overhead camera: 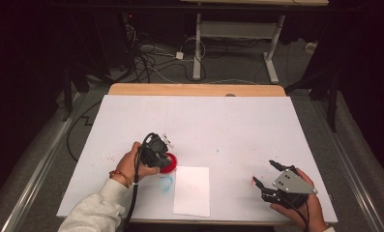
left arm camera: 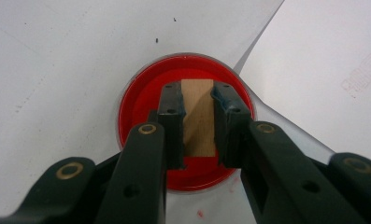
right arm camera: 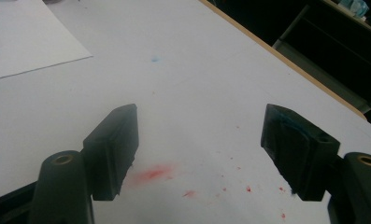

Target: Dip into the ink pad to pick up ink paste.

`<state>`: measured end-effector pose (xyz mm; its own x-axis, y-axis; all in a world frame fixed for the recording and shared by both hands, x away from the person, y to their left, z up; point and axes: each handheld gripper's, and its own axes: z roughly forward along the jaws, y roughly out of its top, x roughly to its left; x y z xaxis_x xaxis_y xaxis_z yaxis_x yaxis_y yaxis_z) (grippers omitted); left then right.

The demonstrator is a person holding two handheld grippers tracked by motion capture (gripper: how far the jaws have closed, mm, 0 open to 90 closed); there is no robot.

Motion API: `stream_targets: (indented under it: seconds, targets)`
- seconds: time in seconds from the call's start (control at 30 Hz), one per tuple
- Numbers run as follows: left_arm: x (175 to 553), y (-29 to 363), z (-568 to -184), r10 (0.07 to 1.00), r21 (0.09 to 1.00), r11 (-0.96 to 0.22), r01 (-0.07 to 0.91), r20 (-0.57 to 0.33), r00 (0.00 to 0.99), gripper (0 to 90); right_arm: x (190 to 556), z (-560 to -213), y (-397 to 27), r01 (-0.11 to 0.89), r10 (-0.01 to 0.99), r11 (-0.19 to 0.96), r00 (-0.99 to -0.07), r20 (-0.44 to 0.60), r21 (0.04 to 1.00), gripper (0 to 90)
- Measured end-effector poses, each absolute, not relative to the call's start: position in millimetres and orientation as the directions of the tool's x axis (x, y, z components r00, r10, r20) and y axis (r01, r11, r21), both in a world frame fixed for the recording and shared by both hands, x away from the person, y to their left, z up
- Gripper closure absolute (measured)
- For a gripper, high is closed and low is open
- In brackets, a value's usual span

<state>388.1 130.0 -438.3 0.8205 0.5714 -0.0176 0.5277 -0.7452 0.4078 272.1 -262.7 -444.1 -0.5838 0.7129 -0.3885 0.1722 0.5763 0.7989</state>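
We see a white-covered table [overhead camera: 238,121] from above, with both of our hand-held grippers near its front edge. Our left gripper [left arm camera: 198,123] points almost straight down and pinches a small wooden block [left arm camera: 199,119] between its jaws, holding it over, perhaps in, a round dish of red ink or paint [left arm camera: 141,100]; whether the block's lower face touches the red we cannot tell. We judge the block to be a stamp: the vertical hold would present its flat face squarely to the colour, and a faint pink rectangular print [left arm camera: 363,74] marks the sheet nearby. That sheet of white paper [overhead camera: 192,191] lies just beside the dish, toward our right, presumably so a loaded stamp needs only a short carry. A pale blue ring stain [overhead camera: 165,182] sits in front of the dish.

Our right gripper [overhead camera: 267,175] rests low near the table's front right corner, jaws spread wide and holding nothing, well apart from the paper. Red smears and specks [right arm camera: 153,173] lie on the covering between its jaws.
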Motion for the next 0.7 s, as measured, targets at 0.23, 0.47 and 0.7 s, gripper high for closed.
stream_targets:
  seconds: [0.23, 0.47, 0.7]
  targets:
    - [385.3, 128.5, -438.8, 0.572, 0.410, -0.749, 0.520, 0.004, 0.820, 73.7, 272.2, -443.6, -264.0, 0.171, 0.715, 0.575, -0.582, -0.388, 0.800, 28.1]
    - [381.4, 125.8, -439.7, 0.579, 0.413, -0.750, 0.517, 0.033, 0.814, 73.6, 271.8, -443.3, -263.1, 0.170, 0.713, 0.579, -0.581, -0.393, 0.798, 28.0]
    - [382.8, 129.2, -440.3, 0.580, 0.423, -0.741, 0.522, 0.011, 0.815, 73.6, 271.7, -443.1, -262.7, 0.169, 0.711, 0.583, -0.579, -0.399, 0.794, 28.1]
